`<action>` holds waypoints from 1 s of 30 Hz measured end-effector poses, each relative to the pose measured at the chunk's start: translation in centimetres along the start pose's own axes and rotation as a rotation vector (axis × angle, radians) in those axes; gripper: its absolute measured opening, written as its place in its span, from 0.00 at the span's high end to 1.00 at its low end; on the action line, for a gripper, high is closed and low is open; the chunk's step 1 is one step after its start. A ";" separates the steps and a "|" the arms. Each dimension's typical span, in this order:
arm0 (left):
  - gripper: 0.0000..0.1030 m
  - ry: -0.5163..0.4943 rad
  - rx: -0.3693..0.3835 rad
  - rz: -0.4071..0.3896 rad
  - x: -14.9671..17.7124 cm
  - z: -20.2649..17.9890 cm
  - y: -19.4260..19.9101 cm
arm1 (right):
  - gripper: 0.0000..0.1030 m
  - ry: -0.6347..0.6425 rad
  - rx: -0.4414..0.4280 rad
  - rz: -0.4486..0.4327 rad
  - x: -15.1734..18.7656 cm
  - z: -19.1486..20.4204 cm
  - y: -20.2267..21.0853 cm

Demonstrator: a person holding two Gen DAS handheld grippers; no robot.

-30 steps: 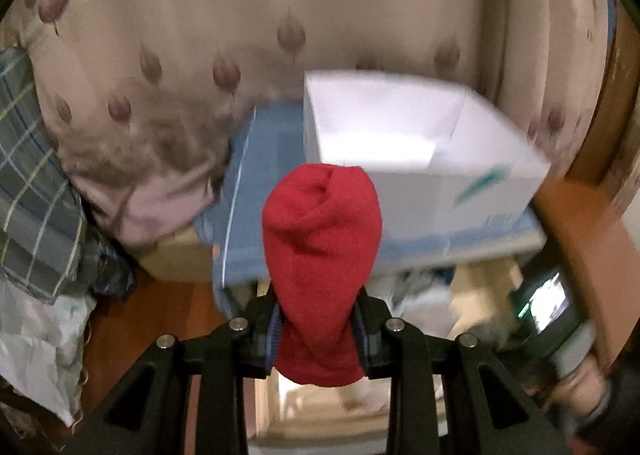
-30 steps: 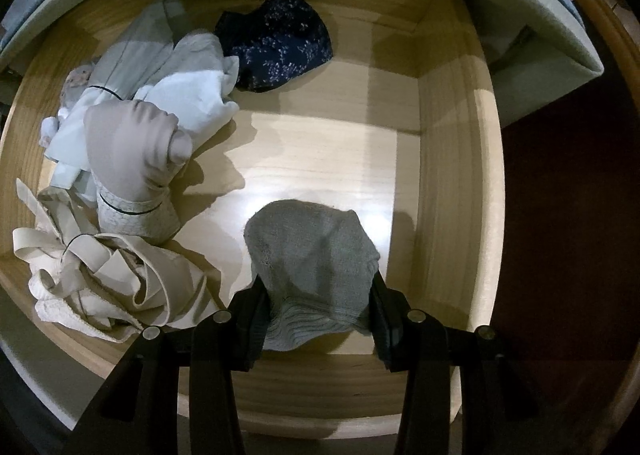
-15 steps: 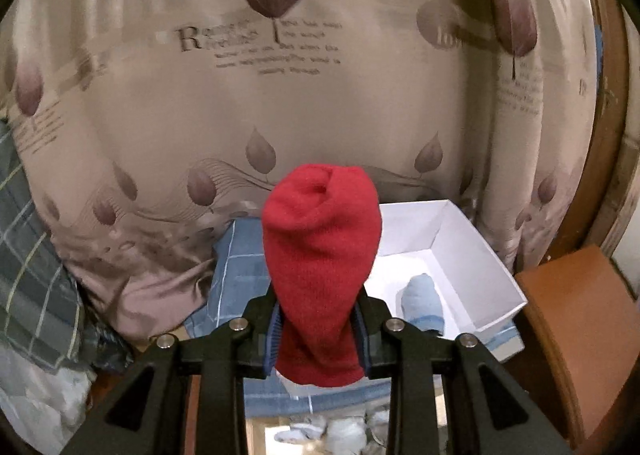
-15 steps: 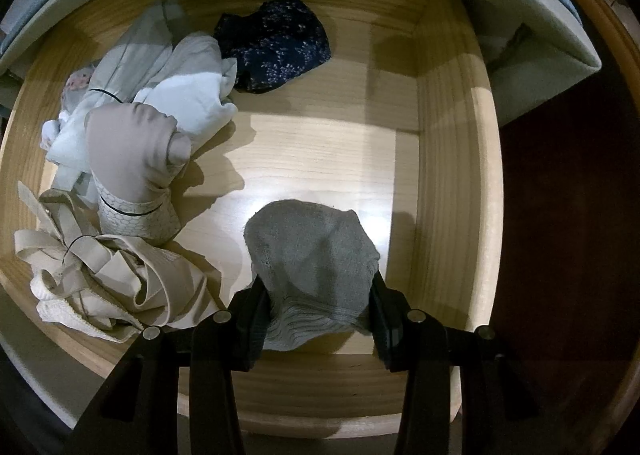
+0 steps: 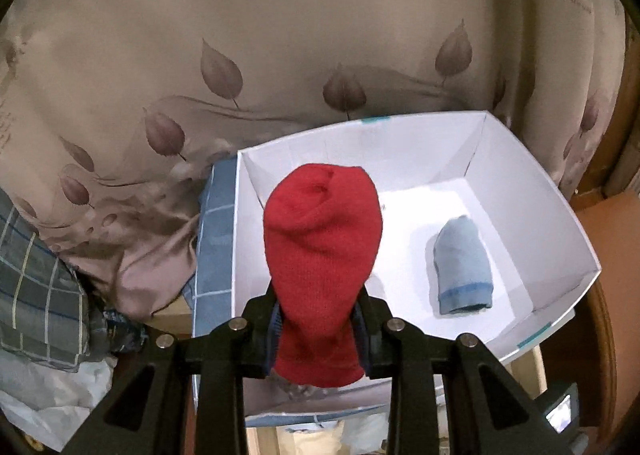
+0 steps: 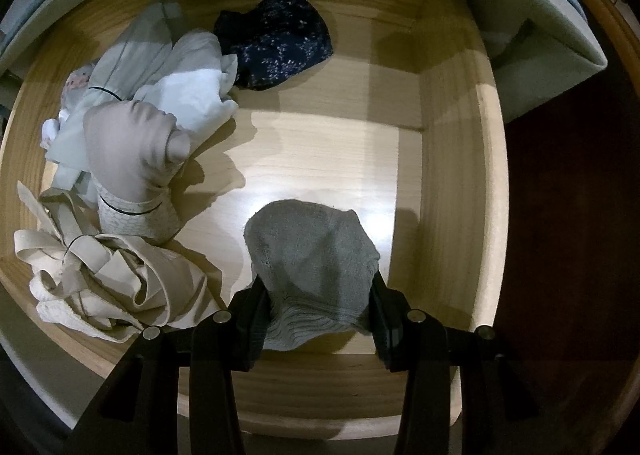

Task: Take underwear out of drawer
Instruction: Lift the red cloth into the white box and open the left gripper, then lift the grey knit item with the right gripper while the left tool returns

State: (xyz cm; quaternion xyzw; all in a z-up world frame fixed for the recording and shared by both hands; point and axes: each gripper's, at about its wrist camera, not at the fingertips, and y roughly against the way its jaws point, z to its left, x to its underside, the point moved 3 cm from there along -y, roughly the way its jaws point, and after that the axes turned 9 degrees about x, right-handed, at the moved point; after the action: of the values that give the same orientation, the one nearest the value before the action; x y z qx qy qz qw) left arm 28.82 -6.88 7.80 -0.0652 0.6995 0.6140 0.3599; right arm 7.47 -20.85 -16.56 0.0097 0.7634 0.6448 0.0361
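Red knit fabric, a rolled garment [image 5: 322, 255], is sitting pinched between the pads of the left gripper [image 5: 318, 329], which is pressing on its lower half from both sides. The roll is standing upright out of the jaws and is hanging over the near left part of a white cardboard box [image 5: 552, 215]. Inside that box a light blue rolled garment [image 5: 462, 267] is lying on the floor of the box, toward its right side, apart from the red one. The box is resting on a blue checked cloth [image 5: 216, 239], with a beige leaf-printed curtain [image 5: 280, 35] hanging behind it.

The right gripper [image 6: 316, 315] is pointing down into a pale wooden drawer [image 6: 452, 175] and is clamping a grey knit garment [image 6: 312, 255] at its ribbed hem; whether that garment is touching the drawer bottom cannot be told. The drawer is holding more clothing: a dark navy flowered piece [image 6: 280, 41] near the back wall, a heap of white and pale grey items [image 6: 168, 87] at the back left, a beige rolled piece [image 6: 132, 159] in front of them, and a tangle of cream straps [image 6: 108, 279] at the front left.
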 end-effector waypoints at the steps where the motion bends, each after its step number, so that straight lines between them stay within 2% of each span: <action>1: 0.69 -0.008 -0.005 0.011 0.1 0.0 -0.3 | 0.61 -0.001 0.001 0.001 -0.1 0.1 0.0; 9: 0.61 -0.048 -0.054 0.035 0.6 -0.9 -0.9 | 0.61 -0.008 -0.002 0.001 -0.1 0.1 -0.4; 19: 0.60 0.002 0.018 0.008 0.8 0.0 1.2 | 0.61 -0.013 0.007 -0.005 0.0 0.7 0.2; 25: 0.60 0.018 0.005 -0.017 2.6 1.4 3.9 | 0.61 -0.014 0.008 -0.004 -0.1 0.6 0.3; 30: 0.60 0.042 -0.021 -0.017 5.4 3.3 5.9 | 0.61 -0.026 0.012 -0.025 -0.1 0.4 0.9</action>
State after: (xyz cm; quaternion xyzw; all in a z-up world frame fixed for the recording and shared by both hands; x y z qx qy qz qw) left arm 23.14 -0.63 9.51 -0.0879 0.6999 0.6165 0.3497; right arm 7.52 -20.33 -15.78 0.0089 0.7666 0.6397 0.0542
